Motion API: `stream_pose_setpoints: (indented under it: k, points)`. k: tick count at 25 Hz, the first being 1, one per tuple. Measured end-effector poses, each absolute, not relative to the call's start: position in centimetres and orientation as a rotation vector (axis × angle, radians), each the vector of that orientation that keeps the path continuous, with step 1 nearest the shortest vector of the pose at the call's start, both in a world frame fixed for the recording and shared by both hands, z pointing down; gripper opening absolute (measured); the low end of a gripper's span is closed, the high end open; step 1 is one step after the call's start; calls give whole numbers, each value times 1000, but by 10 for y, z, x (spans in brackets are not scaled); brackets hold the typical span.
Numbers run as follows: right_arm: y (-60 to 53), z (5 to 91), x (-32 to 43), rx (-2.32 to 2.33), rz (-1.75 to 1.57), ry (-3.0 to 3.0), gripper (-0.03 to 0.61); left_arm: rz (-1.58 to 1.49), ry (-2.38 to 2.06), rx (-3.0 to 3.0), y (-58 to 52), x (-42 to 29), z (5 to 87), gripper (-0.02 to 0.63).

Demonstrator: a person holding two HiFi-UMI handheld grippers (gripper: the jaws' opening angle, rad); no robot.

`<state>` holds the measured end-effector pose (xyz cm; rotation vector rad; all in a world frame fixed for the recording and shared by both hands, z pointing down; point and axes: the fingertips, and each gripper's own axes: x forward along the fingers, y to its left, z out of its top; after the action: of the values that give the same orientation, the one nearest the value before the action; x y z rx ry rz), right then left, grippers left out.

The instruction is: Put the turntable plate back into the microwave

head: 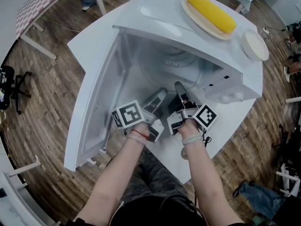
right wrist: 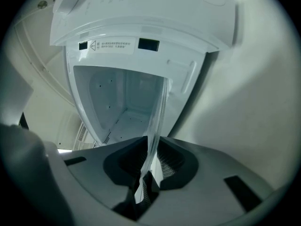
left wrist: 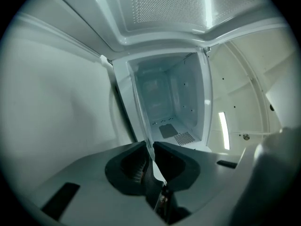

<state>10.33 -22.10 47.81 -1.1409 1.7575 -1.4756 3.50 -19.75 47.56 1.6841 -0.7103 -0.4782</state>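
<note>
Evidently, in the head view, the left gripper and right gripper reach side by side into the mouth of the white microwave. Its door is swung wide. Between them they hold the clear glass turntable plate, partly inside the cavity; two holds probably keep the slick disc steady. A yellow corn cob on a beige plate and a small white dish sit on top. In the left gripper view the jaws pinch the plate's rim, seen edge-on, with the cavity floor ahead. The right gripper view shows a matching pinch on the glass. The oven stands on a white table over a wood-plank floor.
</note>
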Motion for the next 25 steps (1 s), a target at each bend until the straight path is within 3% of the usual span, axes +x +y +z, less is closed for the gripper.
stream_pose_setpoints:
  k: [4,12,17,25]
  points:
    - [-217,475,99,-1209,-1492,1840,115,-478,-730,1673,-200,35,476,60]
    - [-182,477,82,-1427,-1379,2358,129,-501,-716,1649,-206,35,477,55]
    - [-184,482,78,-1586,-1222,2613,46,-500,-721,1655,-209,38,476,55]
    - [-194,482,79,-1626,-1169,2636,34,-459,-668,1651,-205,45,477,57]
